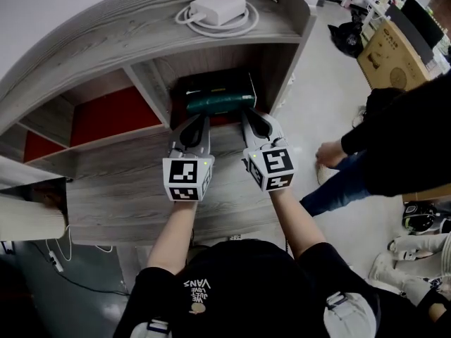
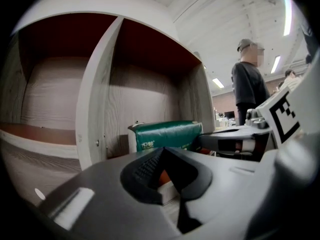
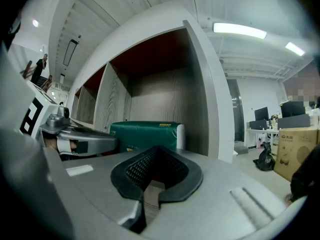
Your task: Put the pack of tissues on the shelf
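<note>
Pack of tissues (image 1: pixel 220 103) judged already placed on shelf (image 1: pixel 106 37) just ahead of left gripper (image 1: pixel 199 118) and right gripper (image 1: pixel 249 114), both closed empty; withdrawal left.

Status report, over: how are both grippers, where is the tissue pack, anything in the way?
Both shut and empty: left gripper, right gripper. Green tissue pack lies in the right compartment of the shelf, just beyond the jaws. Nothing in the way.

Even bright light from ceiling strips (image 3: pixel 239 30); fisheye edges, dark vignette.
</note>
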The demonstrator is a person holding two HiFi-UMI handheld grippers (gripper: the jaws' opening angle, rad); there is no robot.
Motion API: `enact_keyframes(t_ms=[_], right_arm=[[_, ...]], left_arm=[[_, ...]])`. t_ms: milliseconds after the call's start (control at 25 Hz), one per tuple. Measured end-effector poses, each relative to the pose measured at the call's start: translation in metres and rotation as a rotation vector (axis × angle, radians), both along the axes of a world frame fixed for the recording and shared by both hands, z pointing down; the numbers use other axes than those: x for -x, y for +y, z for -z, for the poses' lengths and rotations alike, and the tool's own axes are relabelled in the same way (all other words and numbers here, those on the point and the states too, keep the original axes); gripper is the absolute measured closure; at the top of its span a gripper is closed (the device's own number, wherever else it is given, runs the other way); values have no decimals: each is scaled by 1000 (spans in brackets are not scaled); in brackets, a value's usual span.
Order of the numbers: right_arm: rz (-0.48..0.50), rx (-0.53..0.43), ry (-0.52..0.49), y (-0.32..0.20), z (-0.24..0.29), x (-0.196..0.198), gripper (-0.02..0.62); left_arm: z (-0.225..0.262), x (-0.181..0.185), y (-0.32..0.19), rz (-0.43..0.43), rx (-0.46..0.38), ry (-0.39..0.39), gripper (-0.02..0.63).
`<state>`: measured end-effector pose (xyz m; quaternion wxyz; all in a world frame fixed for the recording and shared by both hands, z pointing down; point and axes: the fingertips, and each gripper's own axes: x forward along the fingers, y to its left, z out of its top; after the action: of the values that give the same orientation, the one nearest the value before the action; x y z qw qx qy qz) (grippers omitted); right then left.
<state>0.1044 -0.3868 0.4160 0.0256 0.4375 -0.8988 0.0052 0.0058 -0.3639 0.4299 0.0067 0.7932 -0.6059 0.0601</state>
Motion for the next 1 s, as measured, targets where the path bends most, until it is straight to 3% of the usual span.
enact_keyframes(t_ms=[440, 1000], right_arm=[[-24, 17, 6, -6, 0, 2, 594], [-57, -12, -54, 29, 13, 5, 594]], left_arm=[[-6, 2, -7, 2, 54, 2, 554], [3, 10, 28, -101, -11, 52, 554]])
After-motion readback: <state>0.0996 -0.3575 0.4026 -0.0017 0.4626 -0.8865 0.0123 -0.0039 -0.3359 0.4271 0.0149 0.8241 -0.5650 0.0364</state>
